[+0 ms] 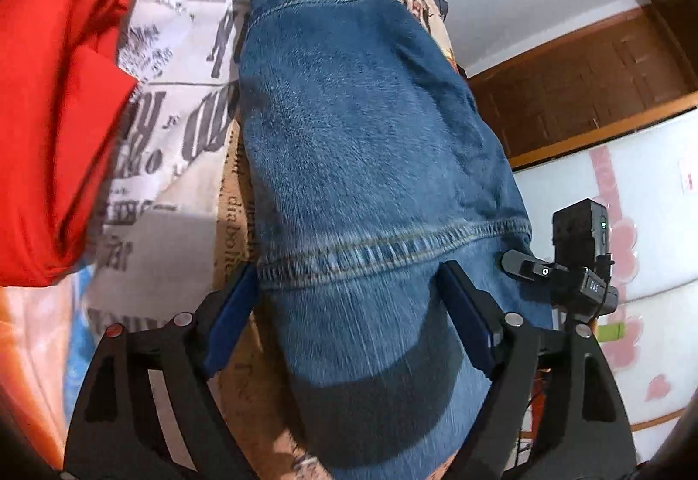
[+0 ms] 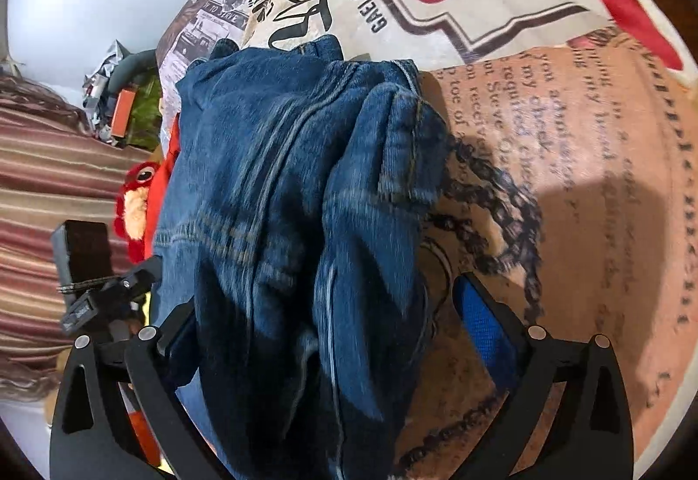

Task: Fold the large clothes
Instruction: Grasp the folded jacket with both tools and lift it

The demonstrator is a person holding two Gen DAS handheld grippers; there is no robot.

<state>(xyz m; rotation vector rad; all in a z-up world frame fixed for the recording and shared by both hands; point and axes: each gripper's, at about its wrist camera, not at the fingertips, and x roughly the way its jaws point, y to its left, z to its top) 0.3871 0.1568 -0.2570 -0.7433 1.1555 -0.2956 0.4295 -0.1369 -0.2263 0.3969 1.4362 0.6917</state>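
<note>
Across a newspaper-print bed cover (image 2: 501, 13) lie folded blue jeans (image 1: 357, 122), heavy, thick, soft denim best pinched at the stitched hem, with both left tongs (image 1: 349, 297) and right tongs (image 2: 323, 331) spread wide, gripping nothing.

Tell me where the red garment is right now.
Left wrist view, far left: the red garment lies on the printed bedspread, left of the jeans.

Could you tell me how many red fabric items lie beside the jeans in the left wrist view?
1: a folded red fabric piece lies left of the blue denim jeans; others may be hidden.
</note>
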